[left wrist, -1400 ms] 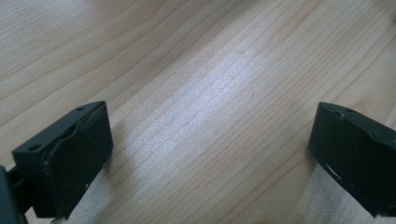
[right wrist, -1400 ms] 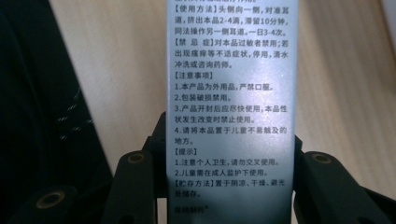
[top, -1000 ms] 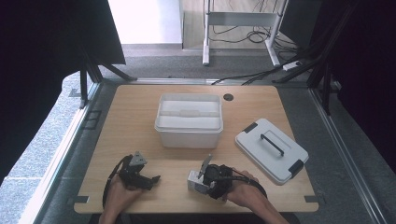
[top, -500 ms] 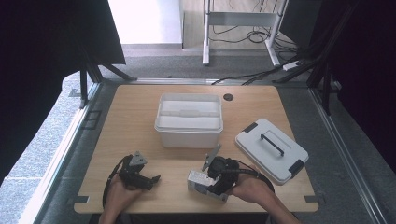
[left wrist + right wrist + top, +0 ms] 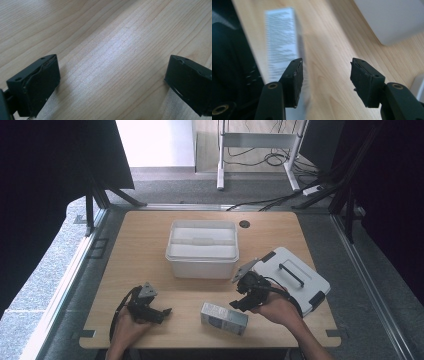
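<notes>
A small grey-and-white box [image 5: 224,318] lies flat on the wooden table [image 5: 145,245] near its front edge. My right gripper [image 5: 239,301] hovers just right of and above it. In the right gripper view its jaws [image 5: 325,67] have just been opening and stand apart over bare wood with nothing between them. The blurred box [image 5: 280,40] sits beyond the left jaw. My left gripper [image 5: 161,312] rests at the front left, and its jaws [image 5: 112,72] are spread wide over bare wood.
A white open tub [image 5: 202,247] stands mid-table, its corner also in the right gripper view [image 5: 397,20]. Its white lid [image 5: 292,280] with a dark handle lies flat at the right. A cable hole [image 5: 244,224] sits behind the tub.
My right gripper has let go of the box and lifted up and to the right, away from it. The box stays flat on the table. My left gripper has not moved.
</notes>
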### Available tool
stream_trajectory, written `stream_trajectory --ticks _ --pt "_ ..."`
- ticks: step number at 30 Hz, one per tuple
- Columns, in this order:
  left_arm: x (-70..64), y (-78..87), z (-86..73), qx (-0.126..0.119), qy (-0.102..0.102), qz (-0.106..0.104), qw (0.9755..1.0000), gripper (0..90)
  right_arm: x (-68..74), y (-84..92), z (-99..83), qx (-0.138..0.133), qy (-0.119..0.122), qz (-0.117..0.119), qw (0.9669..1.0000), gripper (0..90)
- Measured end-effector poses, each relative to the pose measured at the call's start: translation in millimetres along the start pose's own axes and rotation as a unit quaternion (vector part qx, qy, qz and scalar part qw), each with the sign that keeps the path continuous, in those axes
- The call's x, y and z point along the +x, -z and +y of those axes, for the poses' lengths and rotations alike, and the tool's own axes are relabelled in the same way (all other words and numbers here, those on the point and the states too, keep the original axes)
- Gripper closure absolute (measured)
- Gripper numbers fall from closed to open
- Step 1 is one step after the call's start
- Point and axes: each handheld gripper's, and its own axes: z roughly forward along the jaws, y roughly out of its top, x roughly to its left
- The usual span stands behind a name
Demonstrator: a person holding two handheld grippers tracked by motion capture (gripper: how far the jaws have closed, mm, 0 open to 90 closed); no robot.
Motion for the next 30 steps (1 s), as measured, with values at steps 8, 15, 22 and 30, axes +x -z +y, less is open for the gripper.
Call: stream_trajectory --ticks 8,15,22,30 --pt "13.9 7.4 9.7 -0.017 0.007 -0.024 0.9996 0.0 -30.5 -17.1 -25.4 -0.047 -0.046 -0.026 0.9975 33.7" --pt "31.0 20.8 51.3 -0.033 -0.023 -0.042 0.9983 0.0 -55.3 -31.9 -27.3 -0.104 -0.072 -0.059 0.9902 12.5" --pt "47.5 20.8 87.8 -0.049 -0.034 -0.059 0.9965 0.0 -69.3 -42.0 -15.9 -0.148 -0.084 -0.078 0.9823 0.0" --pt "58.1 0.2 119.6 -0.030 -0.044 -0.063 0.9966 0.9 -90.3 -55.9 6.0 -0.179 -0.077 -0.062 0.9788 0.2"
